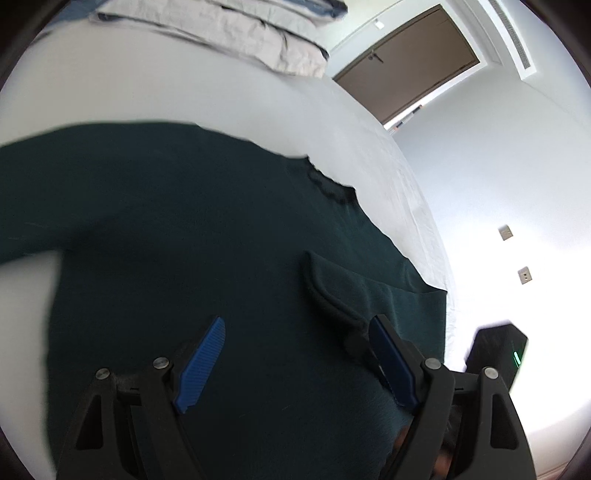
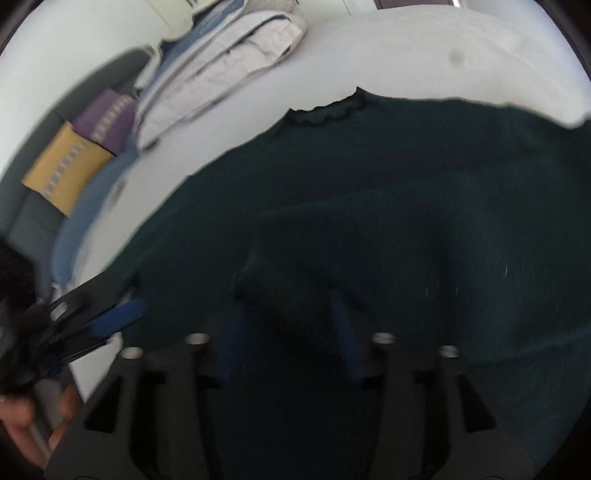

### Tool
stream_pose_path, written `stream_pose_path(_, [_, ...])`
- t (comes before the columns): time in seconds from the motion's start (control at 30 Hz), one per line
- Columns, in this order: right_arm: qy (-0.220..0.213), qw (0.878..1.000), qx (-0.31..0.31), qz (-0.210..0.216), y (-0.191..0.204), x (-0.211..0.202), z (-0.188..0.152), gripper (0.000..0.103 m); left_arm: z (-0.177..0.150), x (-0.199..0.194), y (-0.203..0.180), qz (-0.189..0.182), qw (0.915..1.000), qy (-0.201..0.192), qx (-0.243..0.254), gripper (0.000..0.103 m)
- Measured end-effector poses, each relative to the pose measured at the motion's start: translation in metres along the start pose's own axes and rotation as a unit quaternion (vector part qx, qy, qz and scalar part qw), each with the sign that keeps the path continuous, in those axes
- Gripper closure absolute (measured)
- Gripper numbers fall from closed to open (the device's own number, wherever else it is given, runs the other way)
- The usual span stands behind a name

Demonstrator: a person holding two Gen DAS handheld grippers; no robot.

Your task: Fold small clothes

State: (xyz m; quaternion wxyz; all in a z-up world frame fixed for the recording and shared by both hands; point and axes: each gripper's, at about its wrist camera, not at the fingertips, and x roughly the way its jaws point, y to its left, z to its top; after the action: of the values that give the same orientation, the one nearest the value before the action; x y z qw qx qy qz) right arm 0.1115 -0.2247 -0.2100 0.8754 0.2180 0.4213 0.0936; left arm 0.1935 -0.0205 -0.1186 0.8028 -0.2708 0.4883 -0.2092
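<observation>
A dark green knit sweater (image 1: 184, 240) lies spread on the white bed (image 1: 166, 85), its frilled collar (image 1: 328, 184) toward the far side. A sleeve cuff (image 1: 325, 284) is folded over the body. My left gripper (image 1: 295, 332) is open just above the sweater, its right blue pad next to that cuff. In the right wrist view the sweater (image 2: 406, 184) fills the frame, collar (image 2: 328, 110) at the top. My right gripper (image 2: 288, 317) is open with a fold of sleeve fabric between its fingers. The left gripper (image 2: 110, 317) shows blurred at the left edge.
Folded pale bedding (image 1: 240, 33) is stacked at the far end of the bed, also in the right wrist view (image 2: 221, 74). Purple and yellow cushions (image 2: 81, 147) sit on a grey seat left of the bed. A brown door (image 1: 406, 62) and white wall lie to the right.
</observation>
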Motion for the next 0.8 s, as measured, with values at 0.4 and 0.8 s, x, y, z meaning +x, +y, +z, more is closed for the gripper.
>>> stream_pose_path(0.4, [-0.091,0.991,0.097,0.001,-0.118,-0.119,-0.005,0.044,0.016,0.094,-0.048,0.071,0.9936,0.058,0.066,0.086])
stream_pose_path(0.8, [-0.141,0.972,0.179,-0.057,-0.224,-0.172,0.018,0.044,0.041,0.038,-0.062,0.108,0.981,-0.07,0.145,0.094])
